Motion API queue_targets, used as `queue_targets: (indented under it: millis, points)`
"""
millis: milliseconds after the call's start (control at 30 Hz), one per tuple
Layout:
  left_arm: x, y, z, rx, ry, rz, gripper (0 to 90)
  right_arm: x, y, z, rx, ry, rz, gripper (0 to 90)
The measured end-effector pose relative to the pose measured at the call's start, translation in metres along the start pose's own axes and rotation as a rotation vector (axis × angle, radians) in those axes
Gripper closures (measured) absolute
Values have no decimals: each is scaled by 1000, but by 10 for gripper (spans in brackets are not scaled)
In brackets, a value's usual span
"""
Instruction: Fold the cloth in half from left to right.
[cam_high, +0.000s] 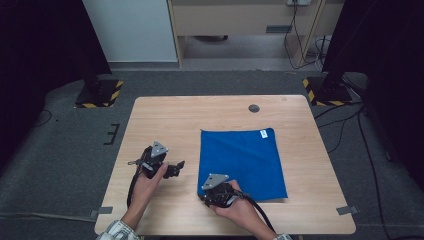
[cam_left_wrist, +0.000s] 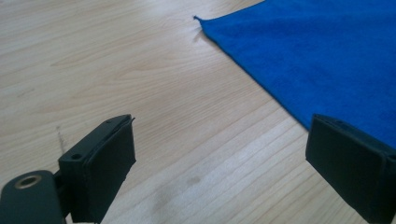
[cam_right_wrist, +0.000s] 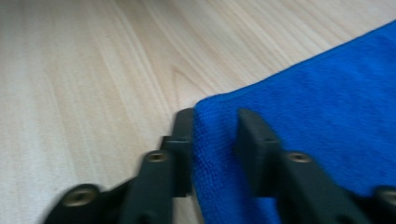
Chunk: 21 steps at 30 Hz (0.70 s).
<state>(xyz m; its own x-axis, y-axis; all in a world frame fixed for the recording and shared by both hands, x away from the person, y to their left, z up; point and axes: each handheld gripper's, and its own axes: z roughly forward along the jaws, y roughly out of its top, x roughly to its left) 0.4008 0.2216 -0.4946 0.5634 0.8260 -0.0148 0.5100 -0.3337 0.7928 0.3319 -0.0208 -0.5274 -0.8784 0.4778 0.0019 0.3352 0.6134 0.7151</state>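
Observation:
A blue cloth (cam_high: 245, 160) lies flat on the right half of the wooden table (cam_high: 160, 120). My right gripper (cam_high: 203, 196) sits at the cloth's near left corner. In the right gripper view its jaws (cam_right_wrist: 215, 126) are shut on the edge of the blue cloth (cam_right_wrist: 317, 102), with a fold of fabric pinched between them. My left gripper (cam_high: 178, 168) hovers over bare wood just left of the cloth's left edge. In the left gripper view it (cam_left_wrist: 219, 158) is open with nothing between its pads, and the blue cloth (cam_left_wrist: 327, 56) lies ahead to the right.
A dark round grommet (cam_high: 254, 108) is set in the table near its far edge. A white tag (cam_high: 263, 133) marks the cloth's far right corner. Two black stands with striped bases (cam_high: 100, 92) (cam_high: 325, 90) rest on the floor behind the table.

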Motion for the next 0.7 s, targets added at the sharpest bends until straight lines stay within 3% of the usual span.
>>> queue_targets:
  millis: [100,300,333,533,700]
  points:
    - [0,10,3,-7,-22,8,73,-4,-1,-1,-12,-8,24,845]
    - [6,28,23,-1,-35,2,93,-2,-2,-2,-31,0,36,863]
    - [10,34,36,14,-32,-11,105,-1,-2,-3,-33,3,38,862]
    - [18,47,77,56,-15,-33,135,1,0,-4,-45,18,40,863]
    - [22,57,100,66,-5,-46,171,1,2,-4,-37,23,42,865]
